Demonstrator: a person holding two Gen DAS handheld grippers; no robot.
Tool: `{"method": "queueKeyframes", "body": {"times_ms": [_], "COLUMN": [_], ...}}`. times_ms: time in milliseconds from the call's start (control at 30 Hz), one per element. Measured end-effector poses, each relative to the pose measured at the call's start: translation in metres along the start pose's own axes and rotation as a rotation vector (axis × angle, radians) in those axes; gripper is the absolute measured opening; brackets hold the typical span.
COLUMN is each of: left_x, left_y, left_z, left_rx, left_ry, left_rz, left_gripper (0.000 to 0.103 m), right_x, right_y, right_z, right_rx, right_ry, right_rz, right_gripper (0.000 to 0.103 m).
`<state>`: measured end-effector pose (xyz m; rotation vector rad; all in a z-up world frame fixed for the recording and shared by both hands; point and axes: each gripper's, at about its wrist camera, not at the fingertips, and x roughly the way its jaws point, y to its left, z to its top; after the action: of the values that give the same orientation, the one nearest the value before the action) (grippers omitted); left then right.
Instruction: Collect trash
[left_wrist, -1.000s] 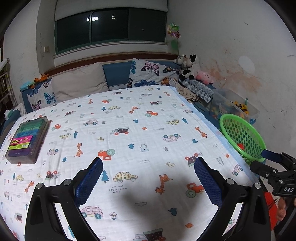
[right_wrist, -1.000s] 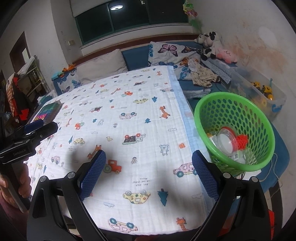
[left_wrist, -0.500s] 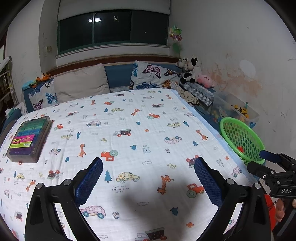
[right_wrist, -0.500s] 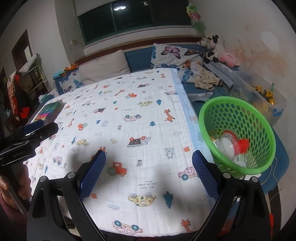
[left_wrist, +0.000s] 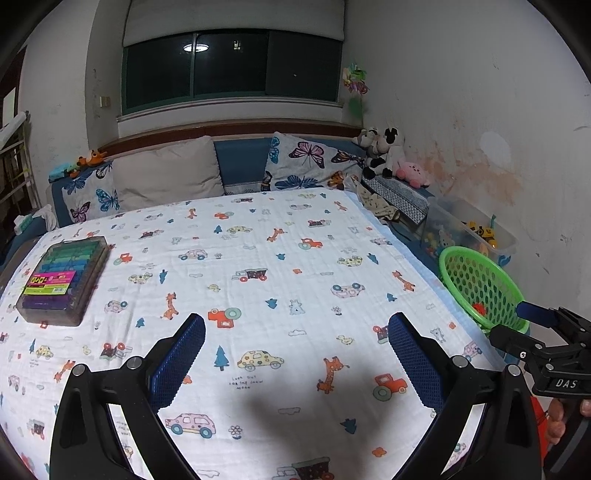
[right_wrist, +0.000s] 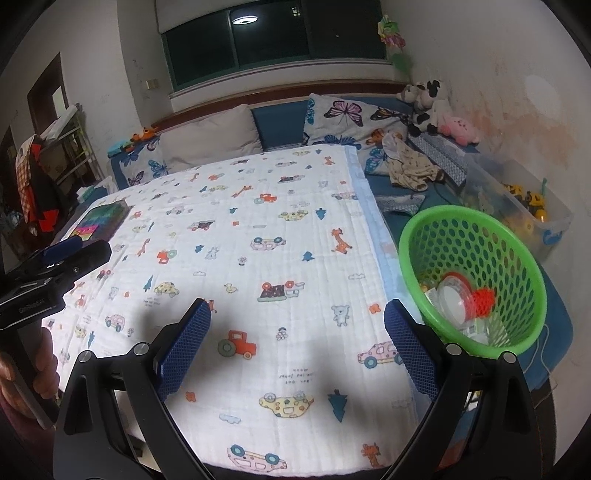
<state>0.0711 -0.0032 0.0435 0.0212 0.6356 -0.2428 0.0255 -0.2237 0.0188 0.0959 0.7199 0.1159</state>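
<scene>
A green perforated basket (right_wrist: 476, 273) stands at the right edge of the bed and holds trash: a clear round lid (right_wrist: 454, 299), a red net piece (right_wrist: 484, 301) and white scraps. It also shows in the left wrist view (left_wrist: 480, 284). My left gripper (left_wrist: 295, 332) is open and empty above the patterned blanket (left_wrist: 258, 258). My right gripper (right_wrist: 297, 317) is open and empty, just left of the basket. Each gripper shows in the other's view, the right one (left_wrist: 532, 325) and the left one (right_wrist: 70, 258).
A clear box of coloured items (left_wrist: 62, 277) lies on the blanket at the left. Pillows (left_wrist: 166, 173) and plush toys (left_wrist: 384, 155) line the headboard. A clear toy bin (left_wrist: 469, 236) and crumpled clothes (right_wrist: 410, 166) sit along the right wall.
Both grippers have drawn back and tilted up slightly; the bed and basket look farther away. Both stay open and empty.
</scene>
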Motion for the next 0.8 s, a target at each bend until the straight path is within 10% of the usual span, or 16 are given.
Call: {"method": "queueKeyframes", "body": {"times_ms": [800], "left_x": [0.0000], "left_y": [0.0027], "left_z": [-0.0025], "left_rx": [-0.016], "left_ry": [-0.005], "left_rz": [0.017], "left_gripper": [0.096], "right_x": [0.0044], "right_y": [0.0087], "right_z": [0.0018], "right_rx": [-0.018], "right_ry": [-0.002], "right_rz": [0.017], "right_gripper": [0.094]}}
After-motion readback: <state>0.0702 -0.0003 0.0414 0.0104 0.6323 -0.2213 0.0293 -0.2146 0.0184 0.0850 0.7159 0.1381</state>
